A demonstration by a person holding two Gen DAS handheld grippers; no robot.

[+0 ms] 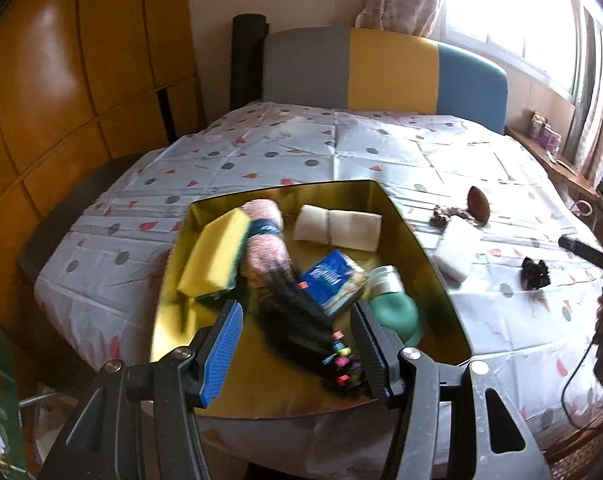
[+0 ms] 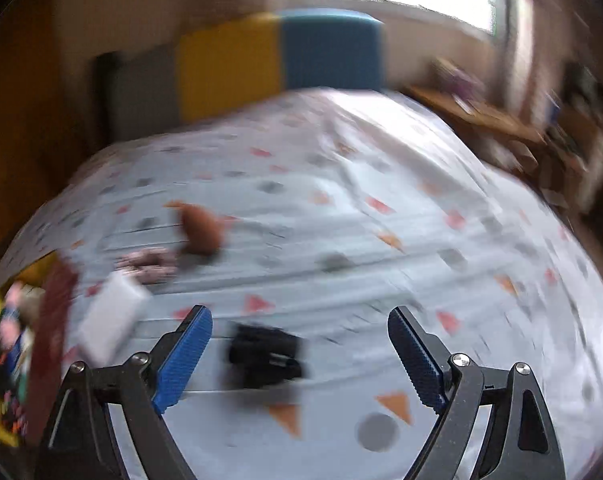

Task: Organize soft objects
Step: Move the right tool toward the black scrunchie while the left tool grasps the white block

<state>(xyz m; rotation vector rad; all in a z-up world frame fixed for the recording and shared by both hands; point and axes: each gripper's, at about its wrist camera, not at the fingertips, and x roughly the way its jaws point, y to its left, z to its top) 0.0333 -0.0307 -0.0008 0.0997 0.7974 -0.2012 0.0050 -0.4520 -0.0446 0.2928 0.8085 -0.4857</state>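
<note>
A gold tray sits on the patterned tablecloth. It holds a yellow sponge, pink yarn, a beige cloth roll, a blue packet, a green bottle and a black bundle with coloured beads. My left gripper hangs over the tray's near end, open. The bundle lies between its fingers, close to the right one, with gold showing beside the left pad. My right gripper is open wide over the cloth. A small black soft item lies on the table between its fingers, blurred.
Right of the tray lie a white sponge, a patterned scrunchie, a brown egg-shaped puff and the black item. A wooden shelf runs under the window. A coloured headboard stands behind.
</note>
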